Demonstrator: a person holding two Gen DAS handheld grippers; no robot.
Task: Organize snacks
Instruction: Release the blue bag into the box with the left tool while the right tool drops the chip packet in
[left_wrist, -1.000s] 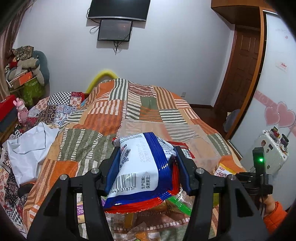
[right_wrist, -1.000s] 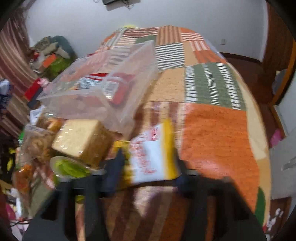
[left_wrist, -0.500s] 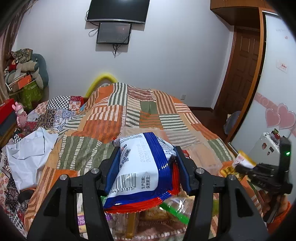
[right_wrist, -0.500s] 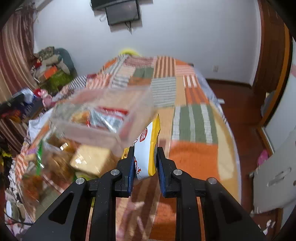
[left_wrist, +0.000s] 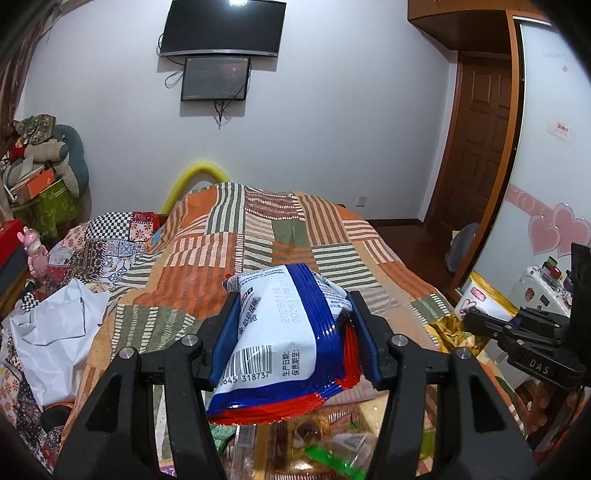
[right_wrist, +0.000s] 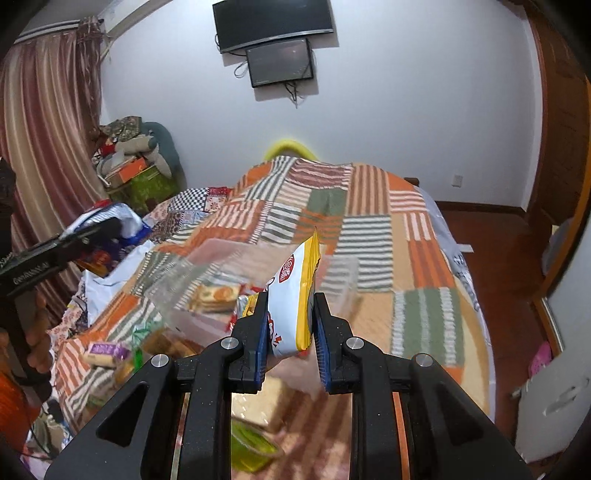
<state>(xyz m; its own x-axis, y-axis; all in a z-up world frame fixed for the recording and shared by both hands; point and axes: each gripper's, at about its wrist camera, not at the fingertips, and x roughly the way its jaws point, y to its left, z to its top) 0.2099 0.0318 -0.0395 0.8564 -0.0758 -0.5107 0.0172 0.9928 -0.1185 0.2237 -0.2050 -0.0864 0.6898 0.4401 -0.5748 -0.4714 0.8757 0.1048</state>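
My left gripper (left_wrist: 291, 339) is shut on a blue, white and red snack bag (left_wrist: 288, 343) and holds it above the bed; it also shows at the left of the right wrist view (right_wrist: 107, 229). My right gripper (right_wrist: 290, 325) is shut on a white and yellow snack packet (right_wrist: 295, 291), held upright above a clear plastic box (right_wrist: 221, 280) with several snacks inside. In the left wrist view the right gripper (left_wrist: 476, 314) shows at the right edge with the packet (left_wrist: 480, 299). More loose snacks (right_wrist: 107, 352) lie on the quilt below both grippers.
A patchwork quilt (left_wrist: 258, 236) covers the bed. White plastic bags (left_wrist: 55, 332) lie on its left side. Clutter (right_wrist: 133, 166) is stacked by the curtain. Screens (left_wrist: 218, 48) hang on the far wall. A wooden door (left_wrist: 476, 147) and a white cabinet (right_wrist: 554, 391) stand to the right.
Both grippers have risen from the snack pile. The right gripper lifted the white and yellow packet off the quilt and turned it upright; the views tilted up toward the wall.
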